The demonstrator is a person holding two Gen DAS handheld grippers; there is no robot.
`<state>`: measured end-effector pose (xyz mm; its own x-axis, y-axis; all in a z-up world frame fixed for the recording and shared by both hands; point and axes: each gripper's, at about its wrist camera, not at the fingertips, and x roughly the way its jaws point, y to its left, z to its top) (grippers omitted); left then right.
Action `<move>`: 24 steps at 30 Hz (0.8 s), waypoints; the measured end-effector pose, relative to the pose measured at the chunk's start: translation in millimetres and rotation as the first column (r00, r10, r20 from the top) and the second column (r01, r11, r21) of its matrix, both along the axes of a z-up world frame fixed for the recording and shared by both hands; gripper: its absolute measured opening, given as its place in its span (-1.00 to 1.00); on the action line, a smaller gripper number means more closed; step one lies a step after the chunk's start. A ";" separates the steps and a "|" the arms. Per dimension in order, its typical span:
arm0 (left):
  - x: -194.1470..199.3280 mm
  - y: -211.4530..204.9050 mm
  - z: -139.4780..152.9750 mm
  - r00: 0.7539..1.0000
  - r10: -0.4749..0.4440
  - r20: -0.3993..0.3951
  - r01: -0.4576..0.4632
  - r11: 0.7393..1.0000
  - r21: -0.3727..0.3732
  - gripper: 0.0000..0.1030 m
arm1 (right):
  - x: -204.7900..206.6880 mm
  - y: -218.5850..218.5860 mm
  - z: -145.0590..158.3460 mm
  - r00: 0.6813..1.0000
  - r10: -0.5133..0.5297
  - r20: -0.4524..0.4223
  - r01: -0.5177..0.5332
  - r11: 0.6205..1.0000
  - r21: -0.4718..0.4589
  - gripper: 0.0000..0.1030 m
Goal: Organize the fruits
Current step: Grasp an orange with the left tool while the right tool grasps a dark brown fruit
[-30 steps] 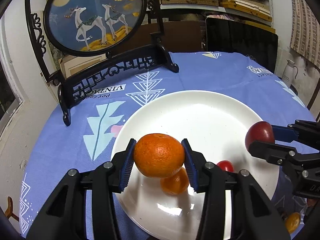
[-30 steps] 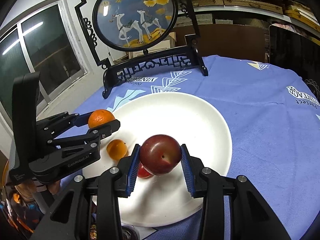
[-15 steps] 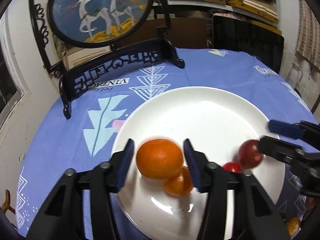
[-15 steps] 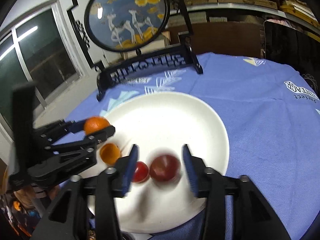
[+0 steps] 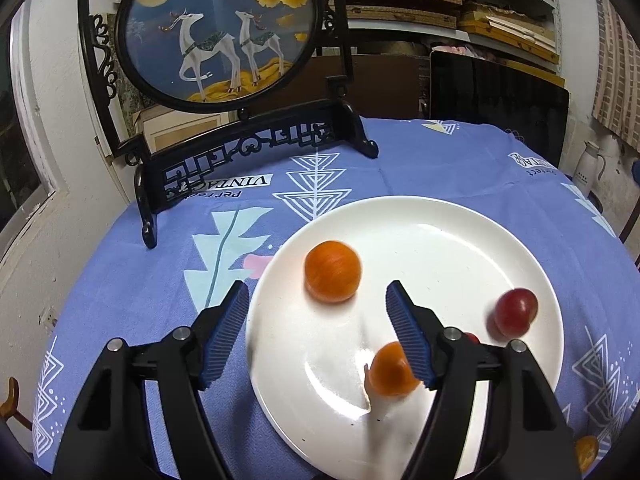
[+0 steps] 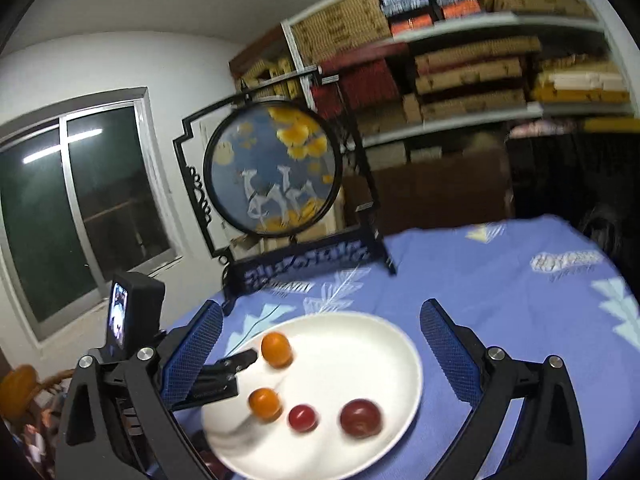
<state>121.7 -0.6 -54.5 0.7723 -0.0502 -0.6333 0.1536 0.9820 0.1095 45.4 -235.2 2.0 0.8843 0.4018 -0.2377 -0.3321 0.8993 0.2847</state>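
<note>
A white plate [image 5: 440,210] on the blue tablecloth holds a large orange [image 5: 333,277], a small orange [image 5: 390,370], a dark red fruit [image 5: 515,312] and a small red fruit [image 5: 472,337] half hidden behind a finger. My left gripper [image 5: 317,294] is low over the plate's near rim with its jaws opening. The large orange lies free just past its tips. My right gripper [image 6: 322,312] is raised over the plate [image 6: 384,326], jaws opening wide with nothing between them. Below it lie the dark red fruit [image 6: 360,418] and small red fruit [image 6: 303,417]. The left gripper [image 6: 240,372] shows beside the oranges.
A round deer picture on a black carved stand [image 5: 224,32] rises at the table's far side. Another orange [image 5: 586,452] lies off the plate near the table's right edge. A dark panel [image 5: 496,96] and a white jug [image 5: 590,166] stand behind. A window [image 6: 80,208] is at the left.
Both jaws opened. The large orange dropped from the left gripper and rolled further onto the plate. The dark red fruit fell from the right gripper, which rose, tilted up and left the left wrist view.
</note>
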 end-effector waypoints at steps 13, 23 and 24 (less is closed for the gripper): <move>-41.1 10.9 27.4 0.997 -0.031 0.077 0.037 0.996 -0.076 0.47 | -25.9 12.0 -26.7 0.936 0.173 -0.306 -0.179 0.984 0.010 0.93; -128.4 14.1 20.8 0.986 -0.166 0.023 0.166 0.986 0.007 0.49 | -128.1 15.6 -68.3 0.885 0.096 -0.455 -0.276 0.895 -0.350 0.91; -136.4 14.4 20.3 0.984 -0.178 0.019 0.178 0.984 0.019 0.50 | -133.5 17.2 -75.7 0.868 0.094 -0.487 -0.293 0.890 -0.350 0.84</move>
<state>-14.7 13.8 -34.2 0.7647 -0.1772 -0.6195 0.3231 0.9373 0.1307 -88.1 -218.0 -73.7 0.5553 0.3343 -0.7615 -0.4375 0.8961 0.0744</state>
